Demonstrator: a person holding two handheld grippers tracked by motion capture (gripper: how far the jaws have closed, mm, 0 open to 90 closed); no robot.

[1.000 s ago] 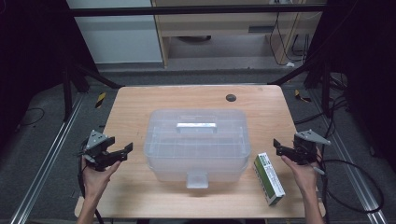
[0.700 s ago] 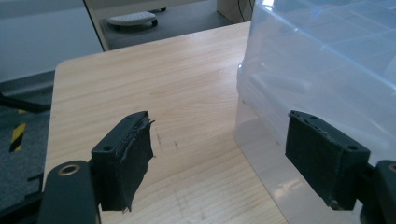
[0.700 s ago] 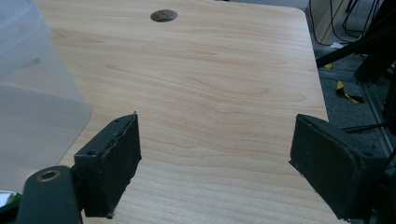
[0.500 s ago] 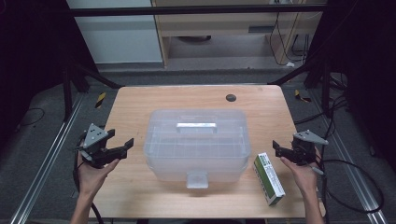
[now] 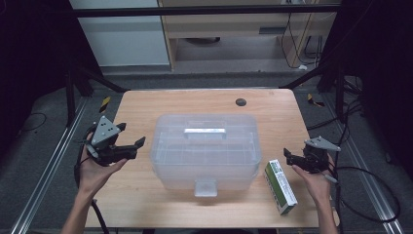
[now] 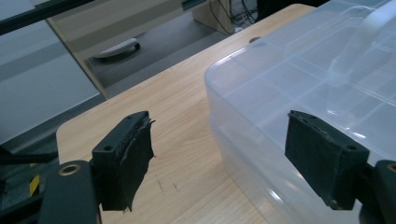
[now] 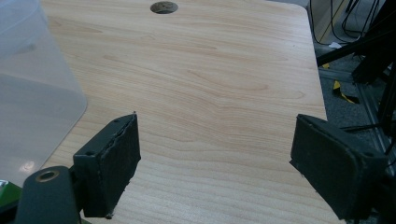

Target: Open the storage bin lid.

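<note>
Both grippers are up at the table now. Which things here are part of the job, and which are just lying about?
Likely part of the job:
- clear plastic storage box, lid on, between the two open grippers
- green and white carton, lying flat beside the right gripper
- left gripper, jaws towards the box

Lying about:
- dark round spot at the table's far edge
- cables on the floor

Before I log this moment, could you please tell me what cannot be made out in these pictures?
- Contents of the clear storage box: in the high view its frosted lid blurs whatever lies inside.
- Print on the green-and-white carton: too small to read in the high view; in the right gripper view the bottom-left edge cuts it to a green sliver.
- Dark round spot on the table: too small to tell a hole from a cap.
</note>
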